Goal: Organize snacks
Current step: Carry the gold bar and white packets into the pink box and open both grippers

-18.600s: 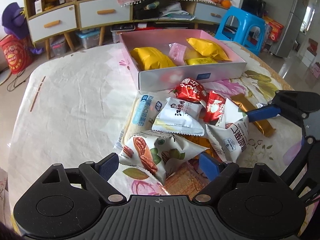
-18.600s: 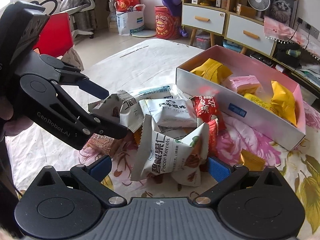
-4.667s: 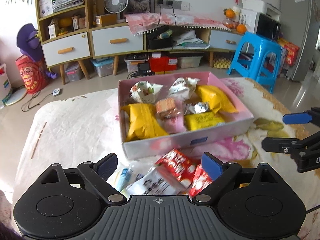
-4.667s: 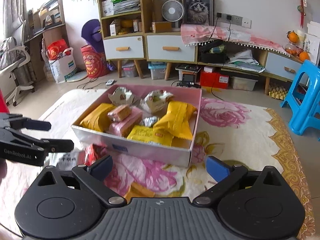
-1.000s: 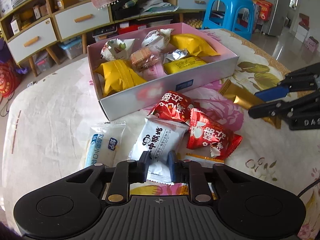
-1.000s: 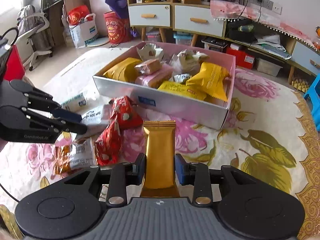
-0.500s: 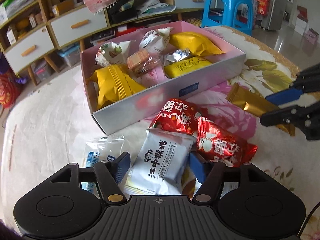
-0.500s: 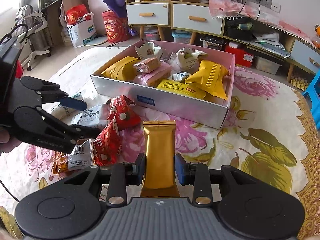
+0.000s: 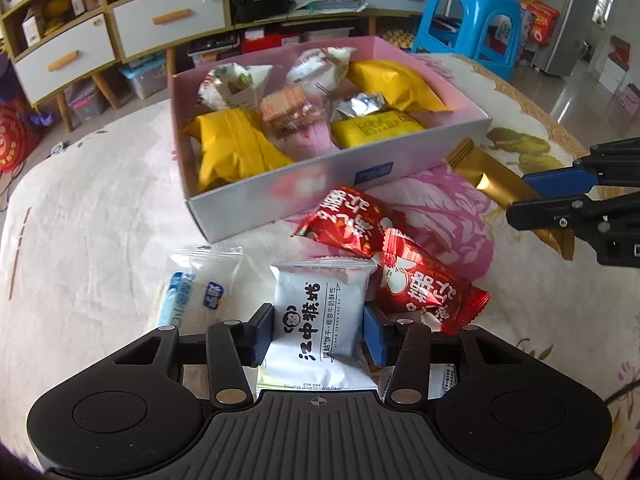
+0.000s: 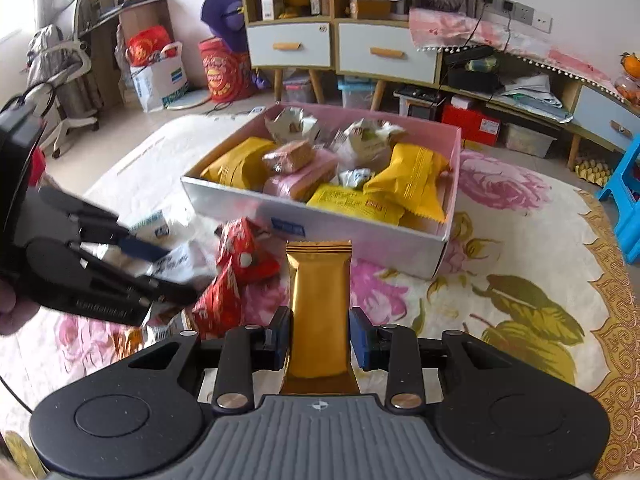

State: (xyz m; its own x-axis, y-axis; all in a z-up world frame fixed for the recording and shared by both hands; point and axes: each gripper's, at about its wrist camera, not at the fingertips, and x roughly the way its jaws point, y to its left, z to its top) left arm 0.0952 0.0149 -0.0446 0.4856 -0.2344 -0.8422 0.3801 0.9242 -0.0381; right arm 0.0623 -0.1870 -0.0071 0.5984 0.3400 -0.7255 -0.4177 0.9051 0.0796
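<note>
— What is hidden or hard to read here?

— In the left wrist view the near end of the white biscuit packet (image 9: 320, 320) runs under the body of the left tongs (image 9: 319, 334), and more wrappers lie beneath it, too covered to name. In the right wrist view the left tongs (image 10: 132, 264) are blurred at the left of the frame. The right tongs (image 9: 548, 194) are cut off at the right edge of the left wrist view.

— Which way do the held things point?

— The gold bar (image 10: 319, 312) sits clenched in the right tongs (image 10: 319, 338), its long axis running up the frame toward the pink box (image 10: 450, 216). The white packet is gripped by the left tongs, its long axis also running up the frame toward the box.

— And the box?

— The pink box (image 9: 280, 196) stands on the table (image 9: 88, 216) in the upper middle of the frame. It holds yellow packets (image 9: 236, 148), two pecan bags (image 9: 232, 88), a pink packet and a small silver one, piled loosely. Two red packets (image 9: 400, 264) and a clear blue-labelled packet (image 9: 196, 280) lie on the table in front of it.
</note>
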